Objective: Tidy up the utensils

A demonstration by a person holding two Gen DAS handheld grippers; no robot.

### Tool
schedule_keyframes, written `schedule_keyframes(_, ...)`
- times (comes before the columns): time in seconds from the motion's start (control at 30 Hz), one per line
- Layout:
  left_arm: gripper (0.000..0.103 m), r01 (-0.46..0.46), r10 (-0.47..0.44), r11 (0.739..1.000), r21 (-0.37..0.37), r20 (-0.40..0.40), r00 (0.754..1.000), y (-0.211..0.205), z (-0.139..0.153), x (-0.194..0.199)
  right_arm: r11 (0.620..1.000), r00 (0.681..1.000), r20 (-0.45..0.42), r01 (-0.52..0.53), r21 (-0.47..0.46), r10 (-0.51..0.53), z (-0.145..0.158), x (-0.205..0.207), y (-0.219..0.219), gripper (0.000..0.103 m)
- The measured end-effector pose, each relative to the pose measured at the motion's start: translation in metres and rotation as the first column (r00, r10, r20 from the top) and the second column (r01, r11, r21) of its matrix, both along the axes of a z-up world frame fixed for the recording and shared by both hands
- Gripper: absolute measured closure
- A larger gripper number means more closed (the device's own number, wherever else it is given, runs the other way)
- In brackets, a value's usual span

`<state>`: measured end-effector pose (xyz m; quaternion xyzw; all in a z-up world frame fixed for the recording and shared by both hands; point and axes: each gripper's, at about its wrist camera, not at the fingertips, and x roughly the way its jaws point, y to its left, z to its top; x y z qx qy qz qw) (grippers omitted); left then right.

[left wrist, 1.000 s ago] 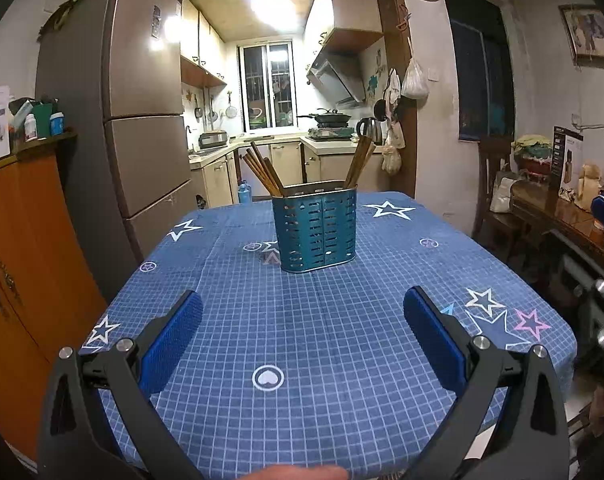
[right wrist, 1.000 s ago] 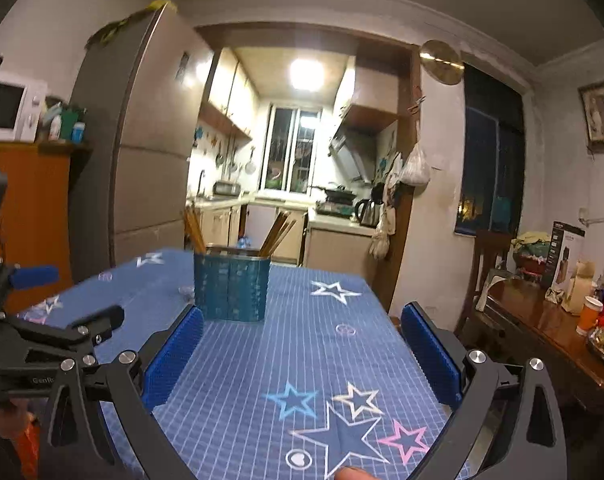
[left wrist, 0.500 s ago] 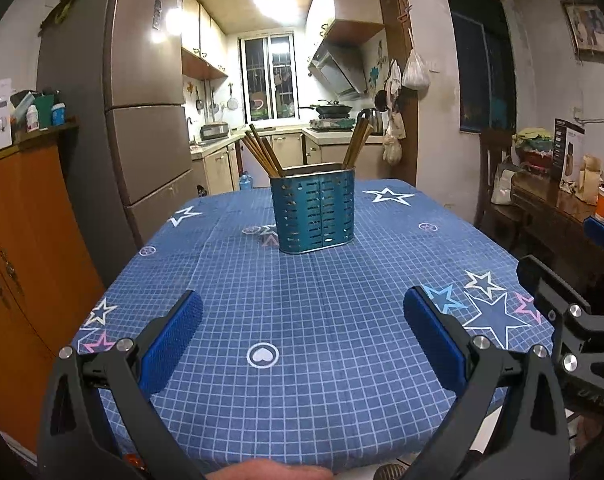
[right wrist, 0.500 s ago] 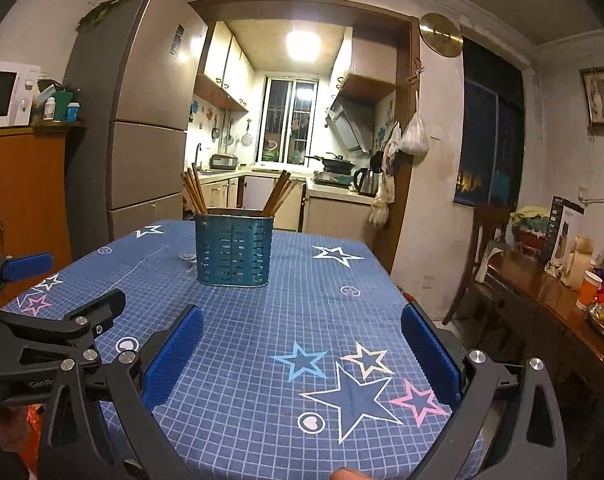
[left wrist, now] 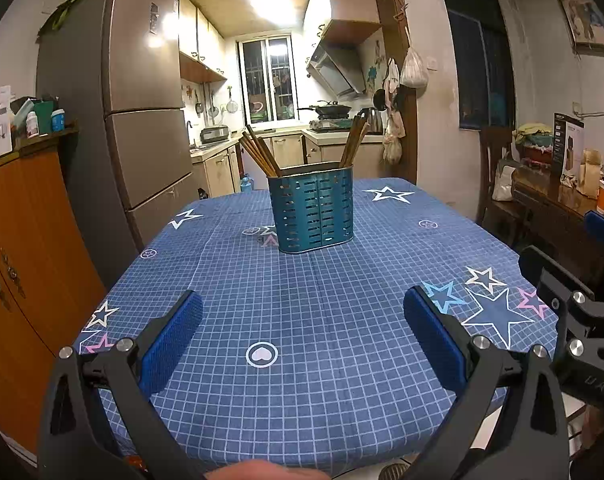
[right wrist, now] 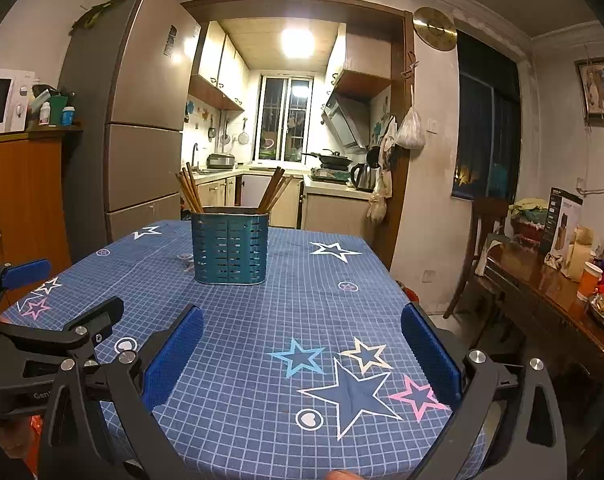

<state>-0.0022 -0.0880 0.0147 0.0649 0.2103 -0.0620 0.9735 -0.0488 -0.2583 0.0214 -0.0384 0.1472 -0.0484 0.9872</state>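
two grippers hang over the near edge of the table, both with blue pads spread wide and nothing between them; the left gripper has only checked cloth in its gap, and the right gripper the same, with printed stars under it; each shows at the edge of the other's view, side by side and apart; ahead of both sets of fingers, well beyond the tips and near the middle of the cloth, stands the teal slotted holder, upright, its long side facing the fingers; the chopsticks already sit in it in two bundles, long axes steep, grip ends up; the left bundle leans out to the left, the right bundle leans to the right; no loose utensil shows on the cloth; the sorting looks done or close to it, as a judgement; any next move calls for a long reach forward past the fingertips, then closing on a stick shaft from above without tipping the holder.
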Motion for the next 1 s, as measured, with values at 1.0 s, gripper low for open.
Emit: schedule_keyframes(1.0, 0.006, 0.015, -0.016, 0.999, -0.031, -0.016, 1.0, -0.0018, -0.0064, 0.0008, 0.999, 1.0, -0.022, 0.011, 0.041, -0.01, -0.0039, 0.0029, -0.0088, 0.004)
